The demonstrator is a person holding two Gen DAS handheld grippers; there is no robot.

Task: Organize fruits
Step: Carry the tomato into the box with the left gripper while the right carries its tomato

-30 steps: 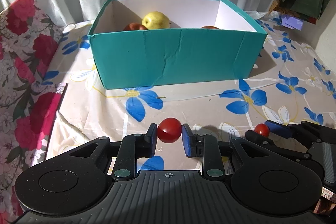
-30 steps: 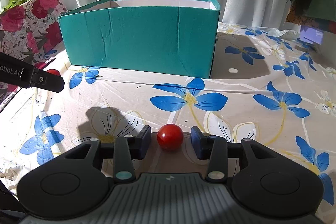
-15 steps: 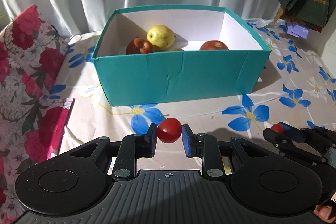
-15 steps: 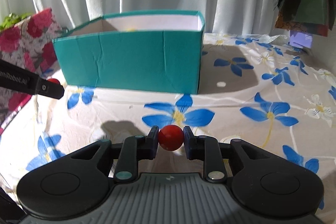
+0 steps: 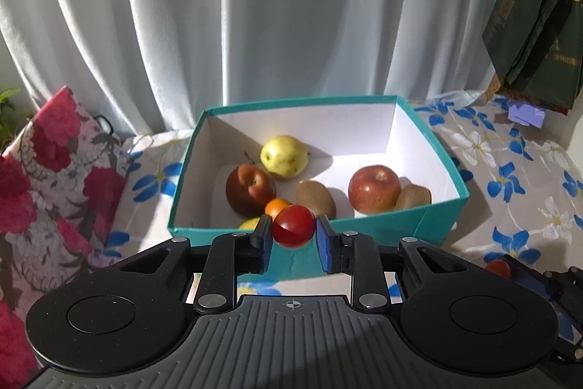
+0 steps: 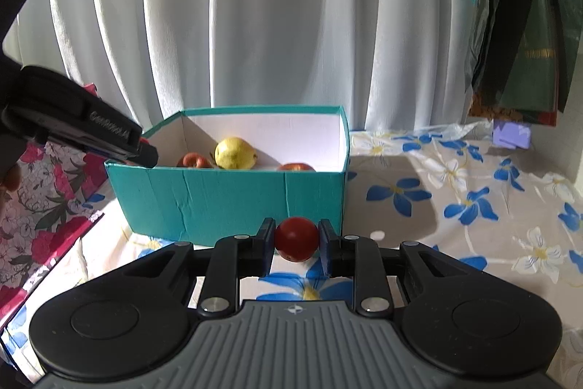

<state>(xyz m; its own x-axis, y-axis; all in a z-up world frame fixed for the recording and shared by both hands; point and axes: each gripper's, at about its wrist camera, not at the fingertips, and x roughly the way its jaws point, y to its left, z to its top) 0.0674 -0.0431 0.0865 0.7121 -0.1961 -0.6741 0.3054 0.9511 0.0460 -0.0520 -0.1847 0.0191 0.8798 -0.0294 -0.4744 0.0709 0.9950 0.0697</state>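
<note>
My left gripper (image 5: 293,231) is shut on a small red tomato (image 5: 293,225) and holds it in the air above the near wall of the teal box (image 5: 397,224). The box holds a yellow pear (image 5: 284,156), two red apples (image 5: 374,188), two kiwis (image 5: 315,199) and an orange (image 5: 277,207). My right gripper (image 6: 296,239) is shut on another red tomato (image 6: 296,238), raised in front of the box (image 6: 233,199), lower than the left one. The left gripper also shows in the right wrist view (image 6: 145,150), by the box's left corner.
The table carries a cloth with blue flowers (image 6: 466,206). A red floral bag (image 5: 47,177) stands left of the box. White curtains (image 5: 255,6) hang behind. Dark bags (image 5: 535,6) hang at the upper right above a small purple item (image 5: 526,113).
Both grippers rose from the table with their tomatoes. The right one closed on its tomato first. The left gripper moved up to the box's near wall, so the box's inside now shows.
</note>
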